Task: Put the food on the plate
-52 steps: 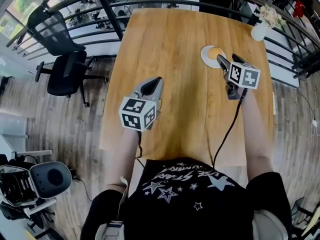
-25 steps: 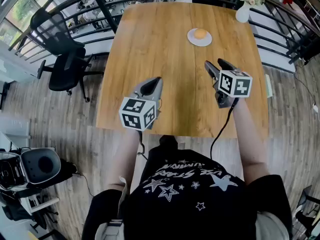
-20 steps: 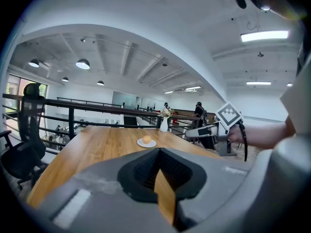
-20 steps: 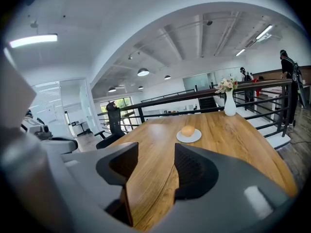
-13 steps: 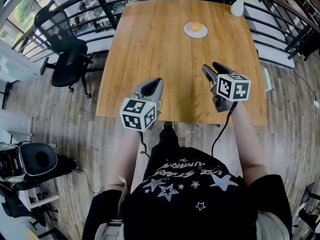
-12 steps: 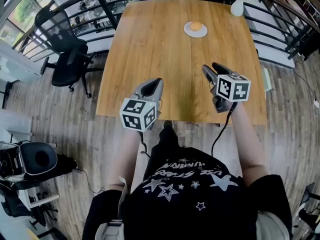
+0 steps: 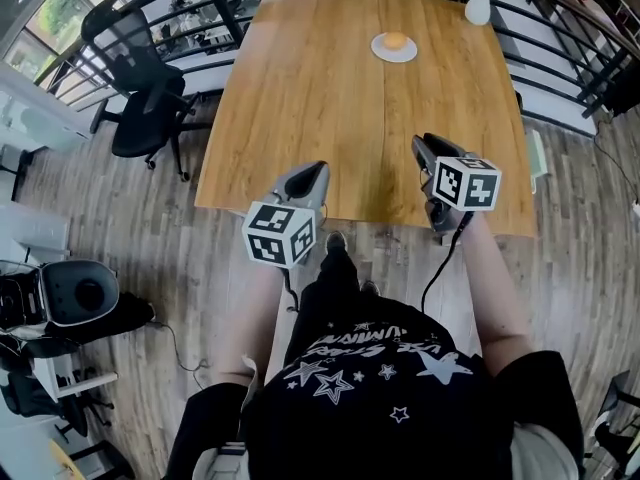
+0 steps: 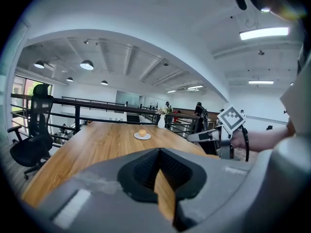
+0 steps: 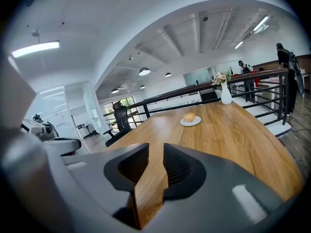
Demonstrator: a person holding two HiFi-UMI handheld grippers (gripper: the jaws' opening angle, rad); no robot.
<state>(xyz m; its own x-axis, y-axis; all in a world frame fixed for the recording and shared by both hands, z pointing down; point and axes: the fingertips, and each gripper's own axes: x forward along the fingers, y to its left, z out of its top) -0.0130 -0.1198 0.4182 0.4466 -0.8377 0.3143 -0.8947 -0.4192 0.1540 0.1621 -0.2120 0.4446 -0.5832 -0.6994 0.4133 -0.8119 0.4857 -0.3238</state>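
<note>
An orange bun (image 7: 395,39) sits on a small white plate (image 7: 394,52) at the far end of the wooden table (image 7: 330,98). Both grippers hang over the table's near edge, far from the plate. My left gripper (image 7: 307,177) is shut with nothing in it. My right gripper (image 7: 428,149) has a narrow gap between its pads; its jaws have just been closing and nothing is between them. The left gripper view (image 8: 159,152) shows the bun (image 8: 142,132) far off. The right gripper view (image 9: 155,152) shows the bun (image 9: 189,116) on its plate (image 9: 191,123).
A white vase with flowers (image 7: 479,6) stands at the table's far right corner. A black office chair (image 7: 140,98) is on the floor to the left. A dark railing (image 7: 230,13) runs behind the table. People stand far back (image 8: 199,111).
Both grippers have drawn back from the plate to the table's near edge, and the plate now lies farther off. The right gripper's jaws have narrowed. The bun stays on the plate.
</note>
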